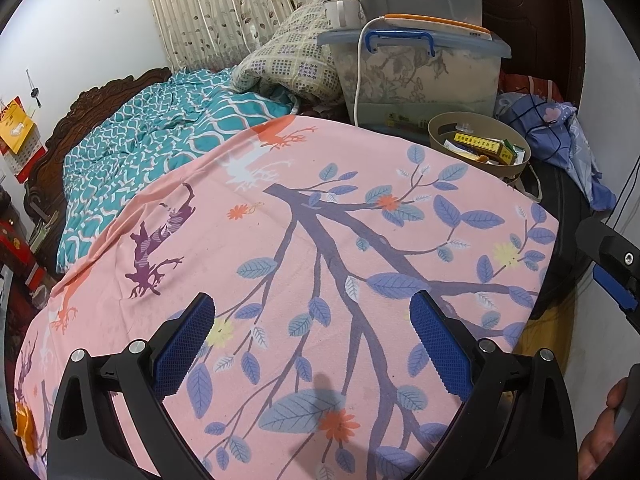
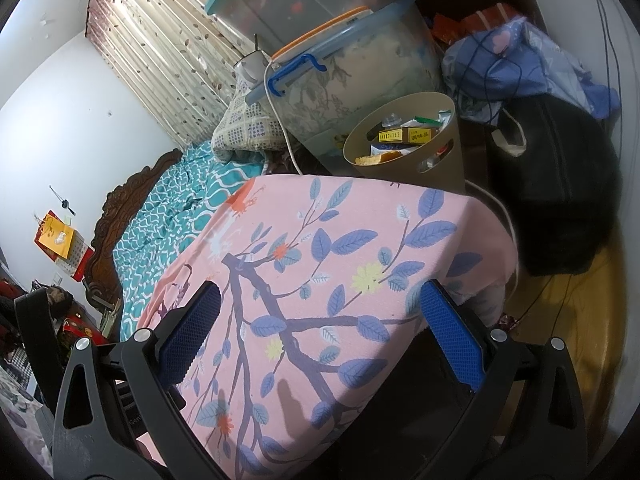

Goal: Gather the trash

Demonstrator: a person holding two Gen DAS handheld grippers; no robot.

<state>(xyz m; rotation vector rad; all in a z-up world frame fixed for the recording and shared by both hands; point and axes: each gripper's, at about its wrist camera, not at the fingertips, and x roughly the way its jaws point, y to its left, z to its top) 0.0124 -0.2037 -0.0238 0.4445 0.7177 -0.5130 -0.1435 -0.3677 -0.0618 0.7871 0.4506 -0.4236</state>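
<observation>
Both hand-held grippers hover over the pink sheet point(image 1: 280, 280), jaws spread wide, nothing between them: left hand-held gripper point(image 1: 312, 344), right hand-held gripper point(image 2: 320, 340). In the left view, the right one's tip also shows at the right edge.

Trash location: one tan bin point(image 2: 404, 148) stands just past the far edge of the sheet, beside the lower tub point(image 1: 420, 76). It already holds packaging: yellow boxes point(image 2: 404, 135) and, by the look of it, a piece of bread or cake. No loose trash visible on the sheet itself; only one small speck by an orange printed flower in the left view, too small to identify.

Risks, as judged:
- The bin stands close to the edge of the pink-covered surface, with a white cable point(image 1: 360, 64) running down alongside. A reach could snag the cable or tip the bin and spill its contents.
- A cup point(image 1: 340, 14) with a spoon rests on the lower tub's lid; a bump to the tub could knock it off.
- The busy print could hide small scraps or be mistaken for them.

Count: bins 1; tubs 2, stacked; cups 1; cables 1 white, plus thin dark cords at right; yellow boxes in the bin at least 2; black bag point(image 2: 560, 208) 1; blue cloth bundle point(image 2: 520, 60) 1.
</observation>
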